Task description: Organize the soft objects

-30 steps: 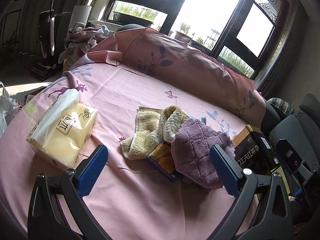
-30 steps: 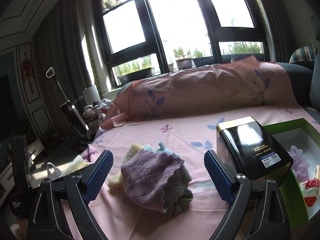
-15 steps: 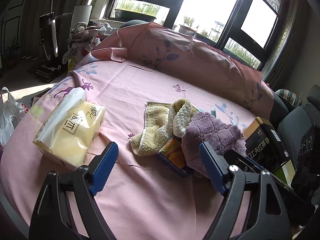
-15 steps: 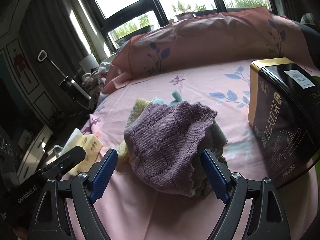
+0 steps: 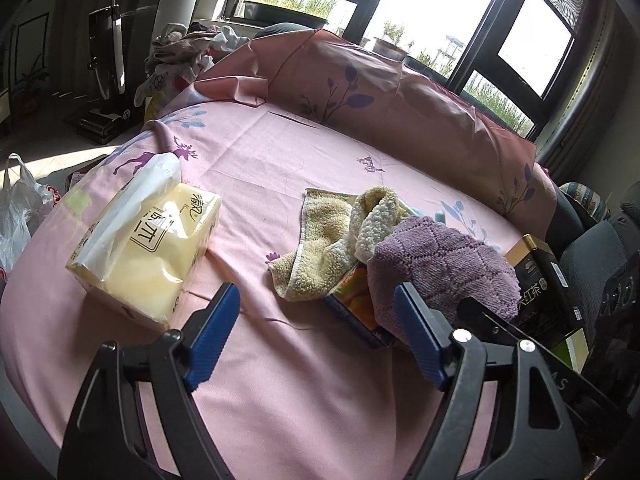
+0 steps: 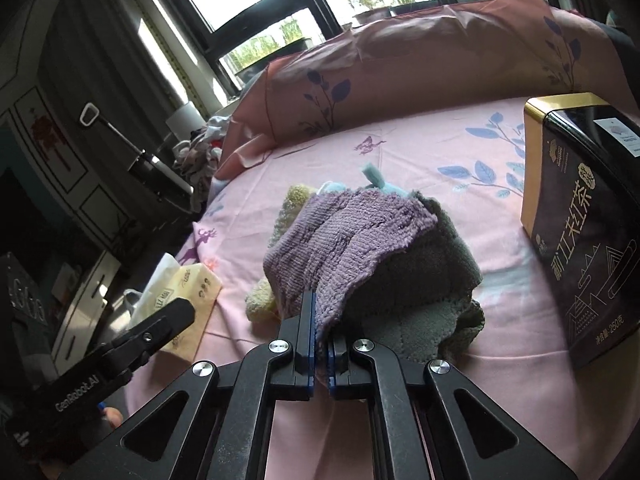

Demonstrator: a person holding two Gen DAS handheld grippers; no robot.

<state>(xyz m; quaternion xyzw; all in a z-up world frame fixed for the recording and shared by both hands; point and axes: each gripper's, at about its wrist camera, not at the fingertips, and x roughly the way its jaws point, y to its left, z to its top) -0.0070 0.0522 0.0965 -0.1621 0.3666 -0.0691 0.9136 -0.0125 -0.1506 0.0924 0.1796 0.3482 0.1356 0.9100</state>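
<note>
Since the earlier frame, the right tongs (image 6: pixel 320 344) had come down and clamped tight on the near edge of the purple cloth (image 6: pixel 344 236), which lay draped over a grey cloth (image 6: pixel 424 280) on the pink-covered counter (image 6: pixel 420 168). The left tongs (image 5: pixel 316 336) had narrowed slightly but stood apart with nothing between them. Beyond lay a yellow towel (image 5: pixel 324 236), left of it a tissue pack (image 5: pixel 152 248), right of it a black tea tin (image 6: pixel 588 216).
</note>
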